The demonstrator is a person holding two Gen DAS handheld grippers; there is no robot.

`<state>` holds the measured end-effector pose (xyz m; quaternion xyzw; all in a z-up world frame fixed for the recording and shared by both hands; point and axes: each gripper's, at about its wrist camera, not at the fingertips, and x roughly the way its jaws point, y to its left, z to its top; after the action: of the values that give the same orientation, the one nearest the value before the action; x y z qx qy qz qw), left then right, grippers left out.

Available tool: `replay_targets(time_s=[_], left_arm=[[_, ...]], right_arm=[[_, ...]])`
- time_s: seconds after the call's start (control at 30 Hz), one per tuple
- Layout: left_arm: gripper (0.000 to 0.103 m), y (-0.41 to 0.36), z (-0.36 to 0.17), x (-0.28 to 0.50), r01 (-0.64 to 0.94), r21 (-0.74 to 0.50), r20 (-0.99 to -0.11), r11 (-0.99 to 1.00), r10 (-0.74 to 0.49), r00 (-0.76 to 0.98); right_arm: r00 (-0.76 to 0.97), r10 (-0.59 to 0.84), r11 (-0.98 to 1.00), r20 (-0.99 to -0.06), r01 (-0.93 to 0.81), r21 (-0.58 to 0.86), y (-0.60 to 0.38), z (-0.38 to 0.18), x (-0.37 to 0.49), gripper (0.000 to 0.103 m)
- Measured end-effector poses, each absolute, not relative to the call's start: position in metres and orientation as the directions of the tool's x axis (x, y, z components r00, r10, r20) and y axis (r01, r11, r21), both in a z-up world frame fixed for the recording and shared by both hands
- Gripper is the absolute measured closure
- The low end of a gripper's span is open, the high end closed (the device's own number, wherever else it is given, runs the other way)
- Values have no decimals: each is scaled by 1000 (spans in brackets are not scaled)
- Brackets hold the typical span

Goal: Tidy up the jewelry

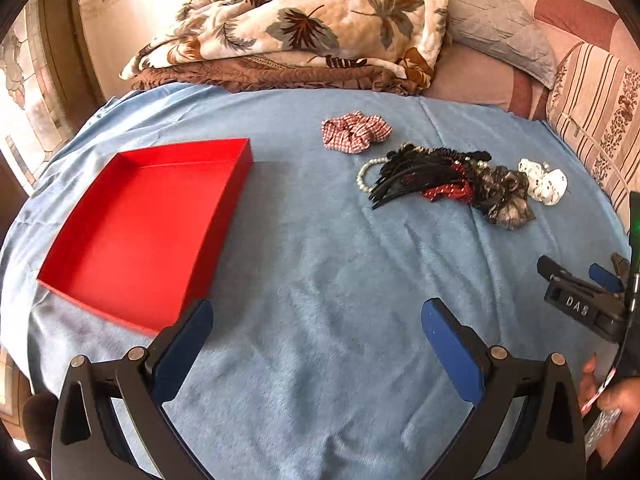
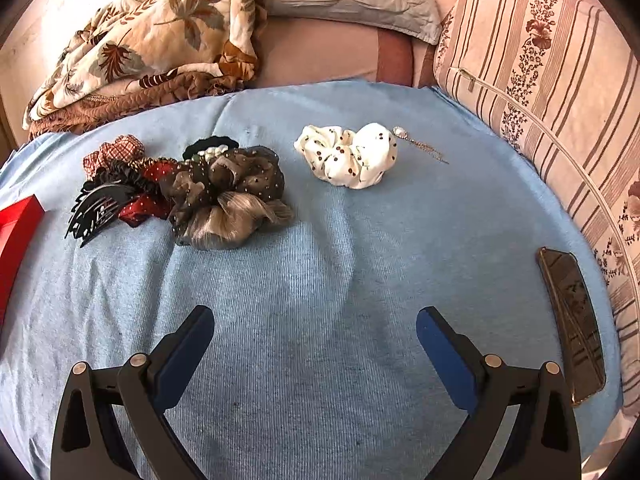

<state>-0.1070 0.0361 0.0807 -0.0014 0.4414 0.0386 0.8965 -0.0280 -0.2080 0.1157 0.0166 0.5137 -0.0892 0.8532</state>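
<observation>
Blue cloth (image 1: 312,264) covered the bed you were working over, with a leaf-print blanket (image 1: 304,20) bunched at its far edge and a striped pillow (image 2: 552,92) along the right side. Your left gripper (image 1: 317,312) hung above the cloth with its jaws spread wide and nothing between them; your right gripper (image 2: 315,320) was likewise wide open and held nothing. To the left lay the red tray (image 1: 144,232), its floor bare. Well apart from it, to the right, sat the jumble of accessories — a black hair comb (image 2: 98,210), a red dotted scrunchie (image 2: 144,206), a dark sheer scrunchie (image 2: 232,196) and a pearl bracelet (image 1: 366,176), all touching. A red checked scrunchie (image 1: 356,132) lay just behind the pile. Further right sat a white cherry-print scrunchie (image 2: 352,156) with a pearl earring (image 2: 416,142) beside it. A phone (image 2: 572,324) rested near the cloth's right edge.
</observation>
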Motion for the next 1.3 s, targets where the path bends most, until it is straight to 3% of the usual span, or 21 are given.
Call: replay_targets(time_s=[0.5, 1.3], left_arm=[[0, 27, 96, -121, -30, 65, -771, 997, 69, 633], [1, 56, 92, -71, -25, 51, -773, 998, 55, 632]], right_arm=[[486, -114, 989, -866, 134, -55, -200, 123, -34, 1], [473, -24, 991, -881, 126, 40, -203, 114, -22, 1]])
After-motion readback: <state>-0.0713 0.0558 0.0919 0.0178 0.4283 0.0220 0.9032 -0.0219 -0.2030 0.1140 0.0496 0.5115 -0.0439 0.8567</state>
